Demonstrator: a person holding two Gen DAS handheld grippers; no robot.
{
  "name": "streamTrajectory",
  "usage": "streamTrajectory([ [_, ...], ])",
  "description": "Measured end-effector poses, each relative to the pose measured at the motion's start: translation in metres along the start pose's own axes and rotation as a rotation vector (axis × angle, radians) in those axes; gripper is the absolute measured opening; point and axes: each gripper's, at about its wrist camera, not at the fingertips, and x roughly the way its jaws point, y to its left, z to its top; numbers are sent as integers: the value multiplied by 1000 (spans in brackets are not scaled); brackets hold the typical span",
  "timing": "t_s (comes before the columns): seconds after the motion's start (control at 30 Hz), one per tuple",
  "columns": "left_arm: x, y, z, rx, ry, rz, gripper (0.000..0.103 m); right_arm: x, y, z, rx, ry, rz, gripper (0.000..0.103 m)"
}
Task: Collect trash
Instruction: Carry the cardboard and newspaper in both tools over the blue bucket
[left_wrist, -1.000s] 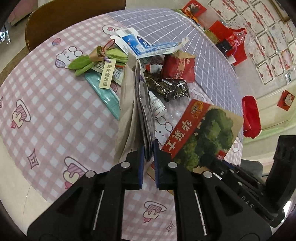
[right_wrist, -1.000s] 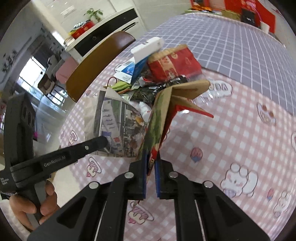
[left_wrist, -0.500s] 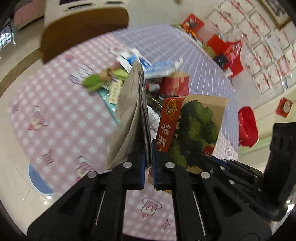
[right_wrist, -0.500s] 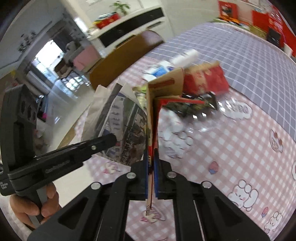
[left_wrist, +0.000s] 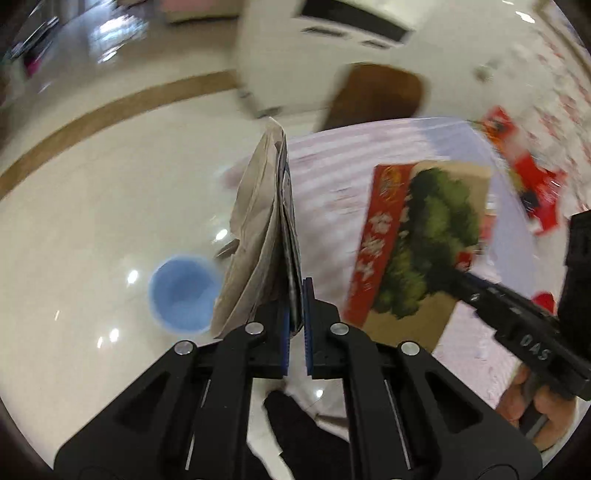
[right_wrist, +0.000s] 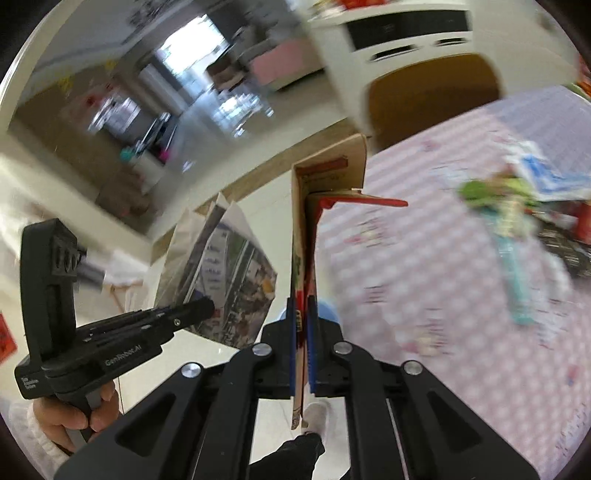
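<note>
Both tools now off the table, over floor: left tool (left_wrist: 295, 325) clamping newspaper (left_wrist: 266, 221), right tool (right_wrist: 303, 354) seemingly cardboard box (right_wrist: 306, 236).

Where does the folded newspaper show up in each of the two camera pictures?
Left wrist view: the newspaper stands in the centre, edge-on, clamped in the left gripper.
Right wrist view: it is left of centre, its printed face showing, at the tip of the left gripper.
Shared landmark: the cardboard box, right of the paper in both views, held by the right gripper.
</note>
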Motion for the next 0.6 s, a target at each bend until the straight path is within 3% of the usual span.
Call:
streamTrajectory([
  [0.13,26,80,-13,-106,96,74,6,65,37,-3,-50,92,4,5],
  [0.27,67,133,-20,-151,178,102,6,120,59,-9,-70,165,-35,5],
  [0.5,121,170,-6,-186,254,94,7,173,63,-13,-50,222,-101,5],
  [0.53,123,169,-5,-193,262,92,10,176,61,-13,-45,225,-109,5],
  [0.6,133,176,-4,-213,286,103,29,182,61,-18,-35,229,-119,5],
])
